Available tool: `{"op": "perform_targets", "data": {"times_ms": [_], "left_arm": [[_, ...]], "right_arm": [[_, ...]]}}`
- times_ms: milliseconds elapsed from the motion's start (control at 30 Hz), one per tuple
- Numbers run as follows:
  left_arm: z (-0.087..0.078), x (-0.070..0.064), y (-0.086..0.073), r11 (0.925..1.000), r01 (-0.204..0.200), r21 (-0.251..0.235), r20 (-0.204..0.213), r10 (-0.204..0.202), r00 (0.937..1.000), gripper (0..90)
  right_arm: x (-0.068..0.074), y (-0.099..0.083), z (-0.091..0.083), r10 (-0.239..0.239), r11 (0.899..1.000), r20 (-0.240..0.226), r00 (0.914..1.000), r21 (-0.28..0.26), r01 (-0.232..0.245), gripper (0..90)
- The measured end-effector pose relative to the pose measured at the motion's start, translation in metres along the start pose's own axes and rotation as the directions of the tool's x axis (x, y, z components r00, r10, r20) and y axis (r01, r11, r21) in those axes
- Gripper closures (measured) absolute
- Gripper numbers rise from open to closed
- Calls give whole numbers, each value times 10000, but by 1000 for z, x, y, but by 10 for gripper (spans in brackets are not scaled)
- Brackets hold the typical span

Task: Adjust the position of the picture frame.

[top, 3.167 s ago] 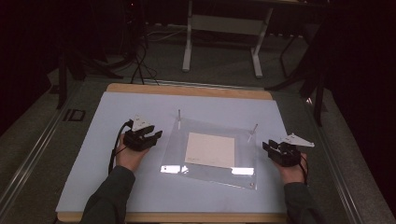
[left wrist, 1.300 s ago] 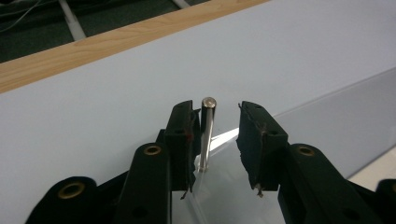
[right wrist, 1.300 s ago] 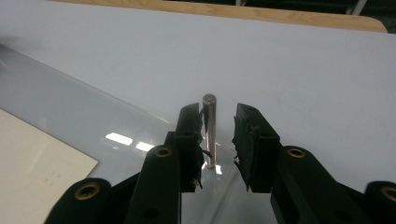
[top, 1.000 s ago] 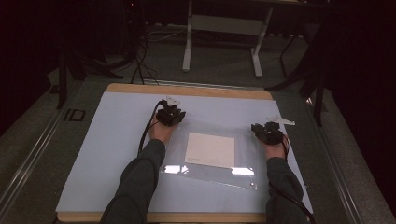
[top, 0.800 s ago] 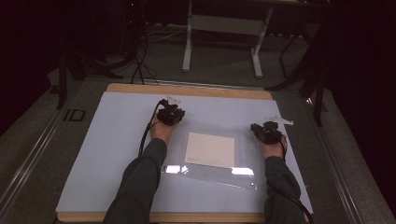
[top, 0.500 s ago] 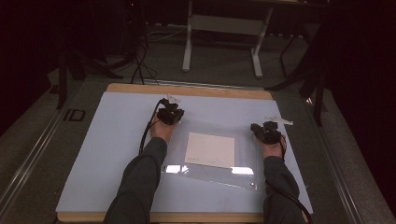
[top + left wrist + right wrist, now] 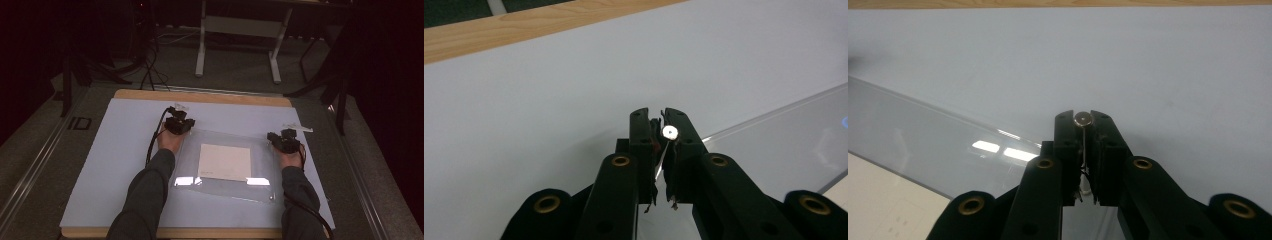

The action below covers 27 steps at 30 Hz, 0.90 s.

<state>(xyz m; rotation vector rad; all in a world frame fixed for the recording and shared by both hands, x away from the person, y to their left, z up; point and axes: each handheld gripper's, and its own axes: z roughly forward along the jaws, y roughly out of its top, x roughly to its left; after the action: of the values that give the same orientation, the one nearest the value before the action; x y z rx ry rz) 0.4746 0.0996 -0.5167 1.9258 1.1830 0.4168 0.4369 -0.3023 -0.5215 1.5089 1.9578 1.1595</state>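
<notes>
Clear plastic sheet lies flat on the counter, a white paper under it. Left gripper jaws pinch its far-left corner; right gripper jaws pinch its far-right corner.

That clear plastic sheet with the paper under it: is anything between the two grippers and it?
Nothing visible. The left gripper and right gripper are each shut on a far corner of the clear sheet.

clear sheet: we see shiny, see-through plastic
card: we see flat, dull paper
table: we see a wood edge under a smooth, dull top
</notes>
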Motion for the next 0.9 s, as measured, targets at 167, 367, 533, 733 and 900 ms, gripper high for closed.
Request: {"op": "perform_targets", "data": {"times_ms": [167,367,533,733,900], "left_arm": [[-7,2,-2,9999,132,-97,-50,-133,9999,834],[-18,6,-5,9988,421,-254,-151,-425,9990,830],[-27,13,-11,9975,650,-264,-232,-657,9976,827],[-37,20,-19,9939,1069,-279,-324,-1078,9936,823],[-48,25,-23,9922,1206,-309,-401,-1218,9917,819]], "right_arm": [[4,3,2,-65,10000,-53,10000,41,65,838],[11,9,2,-248,9997,-130,9996,52,249,839],[20,13,7,-441,9989,-233,9988,151,445,839],[33,20,14,-555,9980,-320,9979,282,564,838],[40,23,18,-654,9972,-451,9968,324,669,839]]}}
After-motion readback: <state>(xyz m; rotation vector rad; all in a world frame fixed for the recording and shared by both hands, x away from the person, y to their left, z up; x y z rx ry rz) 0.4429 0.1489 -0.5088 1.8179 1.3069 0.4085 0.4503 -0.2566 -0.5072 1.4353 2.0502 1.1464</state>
